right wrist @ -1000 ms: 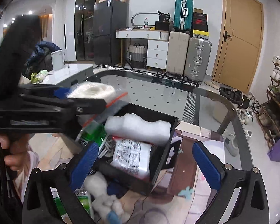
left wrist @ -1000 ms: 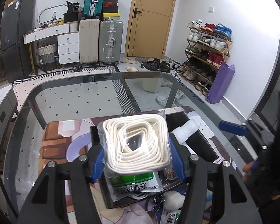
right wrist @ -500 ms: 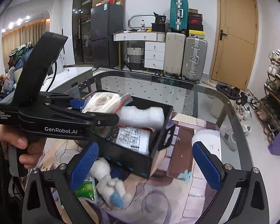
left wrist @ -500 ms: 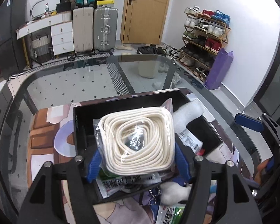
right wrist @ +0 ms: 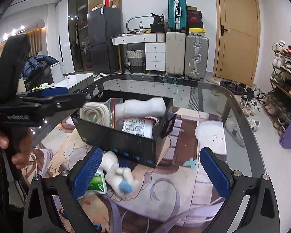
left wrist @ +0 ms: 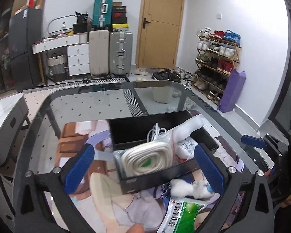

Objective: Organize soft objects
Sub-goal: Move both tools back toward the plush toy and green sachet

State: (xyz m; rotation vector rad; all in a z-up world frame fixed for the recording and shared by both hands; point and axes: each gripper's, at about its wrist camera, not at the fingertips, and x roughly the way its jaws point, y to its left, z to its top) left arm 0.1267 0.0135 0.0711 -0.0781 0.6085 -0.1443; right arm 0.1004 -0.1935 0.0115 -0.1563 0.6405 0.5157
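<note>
Our left gripper has its blue-padded fingers spreading to full width, with nothing pressed between them; they hang just in front of the shallow black rectangular bin. A second ago those fingers clamped the coil of white rope sealed in clear plastic; it now lies released inside the bin, against its near wall, and we have pulled back from it.

Our right gripper stands with fingers wide apart and empty, low over the tabletop on the near side of the bin.

Just outside the bin's near wall lies the small white plush toy with a blue tip, and touching it the green-and-white sealed packet. The plush, we judge, is light and squashy; we would pinch it across its thick middle, since the limbs would fold and slip. The packet looks slick and floppy, best taken by an edge.

Inside the bin, beyond the rope, rest a white foam roll and a printed white pouch.
</note>
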